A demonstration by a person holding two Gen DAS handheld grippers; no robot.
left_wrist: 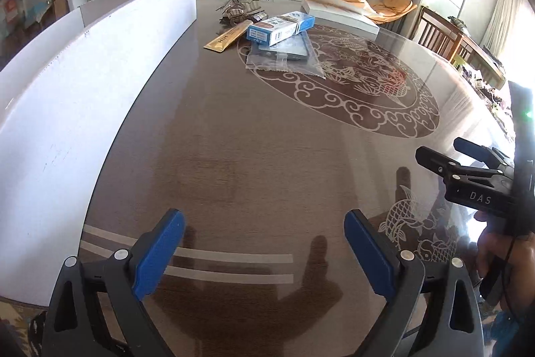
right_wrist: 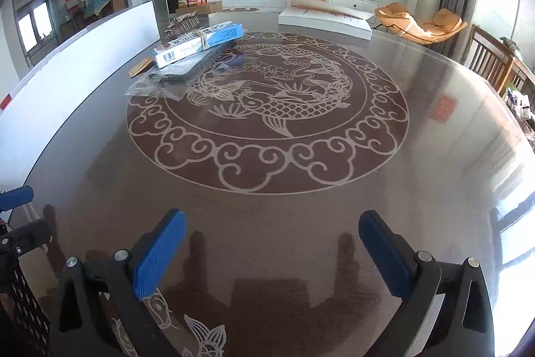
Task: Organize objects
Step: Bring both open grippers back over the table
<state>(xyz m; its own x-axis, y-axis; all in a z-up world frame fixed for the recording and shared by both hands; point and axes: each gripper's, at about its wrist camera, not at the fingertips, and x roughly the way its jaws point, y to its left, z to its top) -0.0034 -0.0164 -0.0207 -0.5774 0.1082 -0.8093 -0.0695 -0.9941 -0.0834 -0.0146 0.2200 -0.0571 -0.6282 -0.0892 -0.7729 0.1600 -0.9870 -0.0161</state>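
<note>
Brown and shiny, the table (left_wrist: pixel 254 156) fills the left wrist view, and most of it is bare. Your left claw (left_wrist: pixel 264 253) stands wide, with nothing between its blue pads (left_wrist: pixel 160 253). Under it is only tabletop and two pale stripes. A white board (left_wrist: pixel 83 82) stands along the table's left edge like a wall. Far ahead is the pile of things: a blue and white box (left_wrist: pixel 281 27) on top of a clear bag (left_wrist: pixel 284 57), with a gold packet (left_wrist: pixel 225 37) just beside them. A flat white box (left_wrist: pixel 341 15) lies behind, near the far edge. Your right claw (left_wrist: pixel 444 156) shows at the right side, above the table near its edge.

In the right wrist view, your right claw (right_wrist: pixel 272 256) is wide too, and holds nothing. The big round fish picture (right_wrist: pixel 267 112) lies bare ahead of it. The blue and white box (right_wrist: pixel 197 42) and the clear bag (right_wrist: pixel 160 86) sit far off to the left, near the white board (right_wrist: pixel 83 62). The flat white box (right_wrist: pixel 324 19) rests at the far edge. The table's right rim (right_wrist: pixel 501 109) curves close to wooden chairs (right_wrist: pixel 495 62).
</note>
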